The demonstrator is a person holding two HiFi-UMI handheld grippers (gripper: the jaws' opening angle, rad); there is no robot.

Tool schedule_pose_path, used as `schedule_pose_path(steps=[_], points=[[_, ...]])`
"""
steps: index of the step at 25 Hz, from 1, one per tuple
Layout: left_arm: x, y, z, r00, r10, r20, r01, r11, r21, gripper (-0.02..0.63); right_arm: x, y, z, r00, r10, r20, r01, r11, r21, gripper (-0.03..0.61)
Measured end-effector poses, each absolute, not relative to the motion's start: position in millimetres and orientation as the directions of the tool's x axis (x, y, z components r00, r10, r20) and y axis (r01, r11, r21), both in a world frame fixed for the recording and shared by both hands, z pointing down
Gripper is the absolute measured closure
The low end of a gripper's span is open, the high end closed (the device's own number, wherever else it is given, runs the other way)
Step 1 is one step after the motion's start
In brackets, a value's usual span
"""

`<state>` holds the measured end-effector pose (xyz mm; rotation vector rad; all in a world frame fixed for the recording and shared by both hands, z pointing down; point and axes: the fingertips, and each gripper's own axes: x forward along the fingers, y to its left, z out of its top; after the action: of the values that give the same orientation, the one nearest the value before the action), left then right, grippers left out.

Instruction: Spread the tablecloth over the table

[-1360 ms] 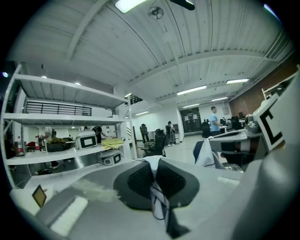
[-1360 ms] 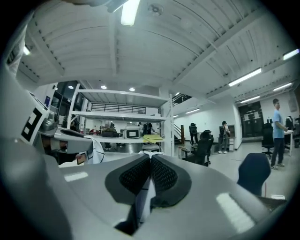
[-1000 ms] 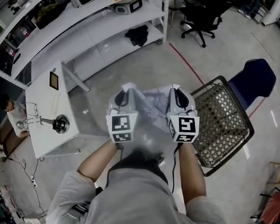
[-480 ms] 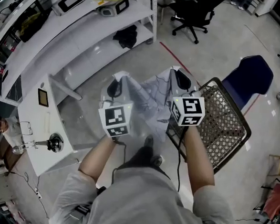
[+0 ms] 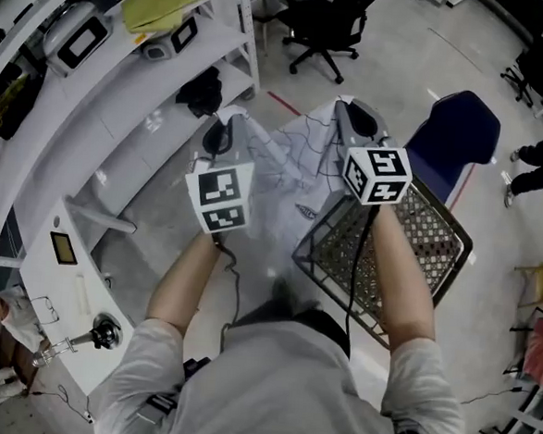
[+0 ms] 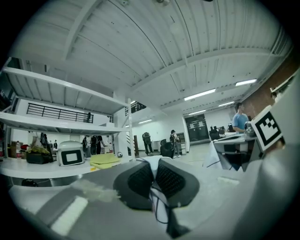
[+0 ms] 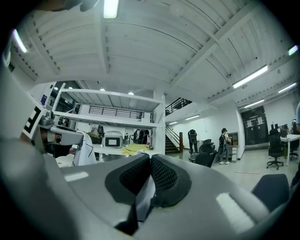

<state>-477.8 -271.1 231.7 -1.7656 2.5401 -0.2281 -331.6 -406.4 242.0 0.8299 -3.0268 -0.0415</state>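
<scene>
Bench (image 5: 68, 281) low-left, uncovered, well apart from the cloth. Tablecloth (image 5: 289, 171) hangs bunched in the air above the wire basket (image 5: 418, 240). Left gripper (image 5: 219, 135) and right gripper (image 5: 356, 120): fingers pinched on one cloth edge each. Carry step, I'd say. Next: swing over the bench, pull the edges apart.

Between left gripper (image 5: 220, 135) and right gripper (image 5: 357, 121) hangs tablecloth (image 5: 289, 171); wire basket (image 5: 419, 251) below right gripper; chair (image 5: 455, 132) behind wire basket; shelving (image 5: 122, 99) left; table (image 5: 58, 285) near left
</scene>
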Motion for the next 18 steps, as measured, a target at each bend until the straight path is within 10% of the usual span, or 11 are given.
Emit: schedule_pose_path(steps=[18], points=[[-396,-522,266,-0.158,-0.969,0.193,-0.986,0.142,-0.092,0.592,-221,-614,271,-0.748,-0.658,0.093,-0.661,0.75,-0.014,0.571]])
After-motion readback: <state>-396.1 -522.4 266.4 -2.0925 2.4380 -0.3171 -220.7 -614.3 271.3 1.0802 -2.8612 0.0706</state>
